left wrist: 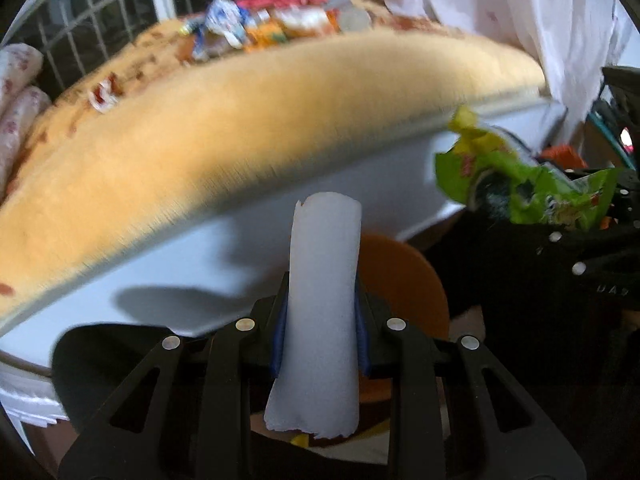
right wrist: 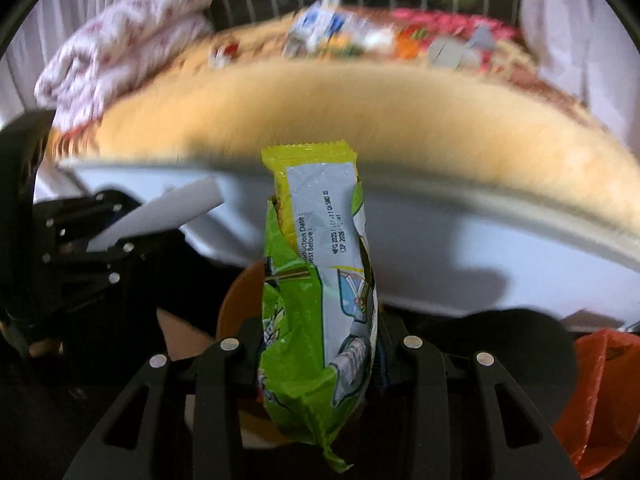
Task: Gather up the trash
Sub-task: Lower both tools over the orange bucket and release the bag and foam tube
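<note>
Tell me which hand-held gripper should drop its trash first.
Right, probably, though it is close. The right hand-held gripper holds the green wrapper directly in front of the orange bin; for the left hand-held gripper, with the white paper, the bin sits off to its right.

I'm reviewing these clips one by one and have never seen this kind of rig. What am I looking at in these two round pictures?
No robot here: a person holds a two-finger claw in each hand, each with a fisheye camera looking along its fingers. The left view shows the left claw shut on a white rolled paper. The right view shows the right claw shut on a green snack wrapper. Ahead is a bed with a yellow cover; more wrappers lie on its far side. An orange bag is at the lower right.
</note>
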A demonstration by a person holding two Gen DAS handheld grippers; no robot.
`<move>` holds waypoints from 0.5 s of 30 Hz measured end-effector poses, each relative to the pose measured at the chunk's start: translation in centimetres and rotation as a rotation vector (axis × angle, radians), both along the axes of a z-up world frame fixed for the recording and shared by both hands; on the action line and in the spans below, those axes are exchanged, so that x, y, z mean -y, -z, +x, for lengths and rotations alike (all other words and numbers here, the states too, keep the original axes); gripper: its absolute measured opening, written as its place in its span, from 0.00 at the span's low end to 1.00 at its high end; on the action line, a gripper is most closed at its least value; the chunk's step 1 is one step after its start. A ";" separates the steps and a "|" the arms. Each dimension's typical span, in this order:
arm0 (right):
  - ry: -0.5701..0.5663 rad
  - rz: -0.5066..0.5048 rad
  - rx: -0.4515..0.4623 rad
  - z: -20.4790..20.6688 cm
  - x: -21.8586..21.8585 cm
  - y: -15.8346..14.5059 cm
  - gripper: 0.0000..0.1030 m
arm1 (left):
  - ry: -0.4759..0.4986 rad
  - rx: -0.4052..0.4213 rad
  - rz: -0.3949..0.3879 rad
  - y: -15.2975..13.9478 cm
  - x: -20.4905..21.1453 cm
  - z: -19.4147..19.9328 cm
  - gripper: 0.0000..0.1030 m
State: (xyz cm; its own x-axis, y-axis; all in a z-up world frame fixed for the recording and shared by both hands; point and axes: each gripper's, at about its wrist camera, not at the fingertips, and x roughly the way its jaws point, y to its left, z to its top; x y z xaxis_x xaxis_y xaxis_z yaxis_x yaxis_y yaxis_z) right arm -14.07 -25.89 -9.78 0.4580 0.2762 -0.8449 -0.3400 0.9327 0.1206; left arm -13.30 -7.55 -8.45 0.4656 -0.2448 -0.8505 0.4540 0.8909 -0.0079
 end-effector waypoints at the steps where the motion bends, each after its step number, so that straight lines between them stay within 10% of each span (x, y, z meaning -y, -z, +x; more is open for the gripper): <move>1: -0.009 0.001 -0.027 0.2 -0.2 0.7 0.37 | 0.005 -0.028 0.002 0.8 0.0 0.1 0.25; 8: -0.053 -0.039 -0.156 1.2 -2.0 5.0 0.42 | 0.033 -0.170 -0.012 4.8 0.0 1.6 0.28; 11: -0.065 -0.076 -0.194 2.1 -2.4 6.6 0.68 | 0.018 -0.238 0.035 6.9 0.0 2.6 0.68; 15: -0.054 -0.106 -0.240 3.5 -2.4 8.5 0.71 | -0.005 -0.303 0.039 9.1 -0.7 3.1 0.73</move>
State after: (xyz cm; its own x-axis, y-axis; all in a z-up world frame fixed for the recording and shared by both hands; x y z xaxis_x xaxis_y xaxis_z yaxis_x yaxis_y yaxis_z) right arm -10.52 -23.48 -18.25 0.2284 0.1987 -0.9531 -0.3630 0.9257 0.1060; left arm -10.23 -6.85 -17.55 0.1902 -0.2077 -0.9595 0.4316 0.8955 -0.1083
